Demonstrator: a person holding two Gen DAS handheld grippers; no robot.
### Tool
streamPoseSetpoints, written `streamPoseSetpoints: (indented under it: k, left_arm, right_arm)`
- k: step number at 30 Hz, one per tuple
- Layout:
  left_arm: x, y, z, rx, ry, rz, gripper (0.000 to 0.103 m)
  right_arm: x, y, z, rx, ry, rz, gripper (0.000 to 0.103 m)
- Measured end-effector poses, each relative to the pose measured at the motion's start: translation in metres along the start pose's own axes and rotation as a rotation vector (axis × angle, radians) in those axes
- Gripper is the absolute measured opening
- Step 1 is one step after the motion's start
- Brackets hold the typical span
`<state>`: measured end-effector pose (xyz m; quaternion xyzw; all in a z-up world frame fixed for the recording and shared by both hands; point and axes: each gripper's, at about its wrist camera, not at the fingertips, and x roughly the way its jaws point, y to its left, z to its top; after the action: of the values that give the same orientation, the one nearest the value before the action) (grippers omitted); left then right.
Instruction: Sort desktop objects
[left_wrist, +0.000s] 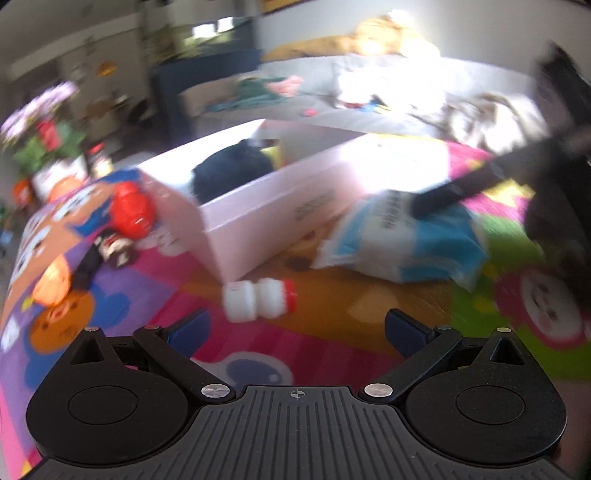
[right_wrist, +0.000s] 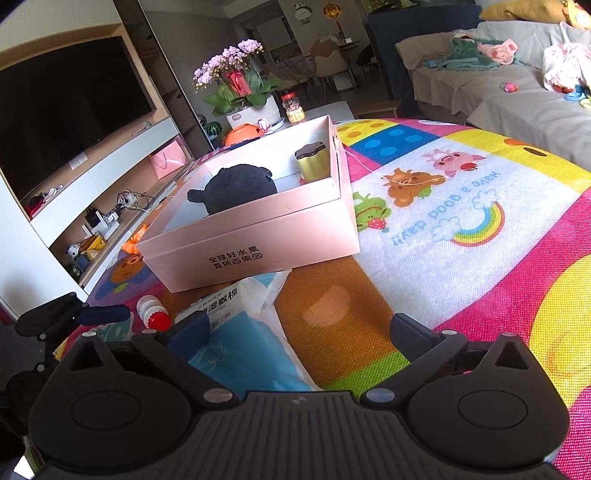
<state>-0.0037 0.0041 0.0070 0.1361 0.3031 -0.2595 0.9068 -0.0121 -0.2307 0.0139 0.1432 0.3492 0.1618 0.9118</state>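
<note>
Through the left wrist camera, blurred by motion, the left gripper (left_wrist: 295, 328) stood with its jaws wide and nothing between them. Just beyond its fingertips a small white bottle with a red cap (left_wrist: 258, 300) lay on its side on the colourful play mat (left_wrist: 332, 354). Farther off sat the pink box (left_wrist: 258, 214), with a dark plush toy (left_wrist: 231, 168) inside. To the right of the bottle lay a blue-and-white packet of cotton pads (left_wrist: 402, 240), with a finger of the right gripper (left_wrist: 443, 192) reaching over it from the right.

Through the right wrist camera, sharp, the right gripper (right_wrist: 297, 332) was spread to its widest and held nothing. The packet (right_wrist: 240, 332) lay under and beside its left finger, its far end near the box (right_wrist: 251, 236). In the box's far corner stood a small gold tin (right_wrist: 312, 160) beside the plush toy (right_wrist: 236, 184). The bottle (right_wrist: 153, 312) lay at near left.

The step looked like a new pick: the packet seemed the right gripper's target, the bottle the left's. The next move would call for lowering and closing the jaws across one item, then lifting it over the box wall.
</note>
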Motion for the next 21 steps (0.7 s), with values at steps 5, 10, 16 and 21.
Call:
streamPoseSetpoints:
  k: [5, 10, 16, 21]
  left_arm:
    - [0.018, 0.017, 0.013, -0.185, 0.021, 0.09, 0.102]
    - [0.02, 0.012, 0.015, -0.221, 0.008, 0.143, 0.088]
    - [0.009, -0.003, 0.007, -0.219, 0.011, 0.043, 0.092]
    - [-0.002, -0.012, 0.001, -0.201, -0.002, 0.109, 0.096]
  right_arm:
    - [-0.001, 0.0, -0.002, 0.003, -0.015, -0.005, 0.103]
    - [-0.005, -0.001, -0.003, 0.019, -0.042, -0.013, 0.103]
    - [-0.02, -0.012, 0.005, 0.061, -0.112, -0.068, 0.103]
    - [-0.02, -0.01, 0.008, -0.047, -0.118, -0.315, 0.103]
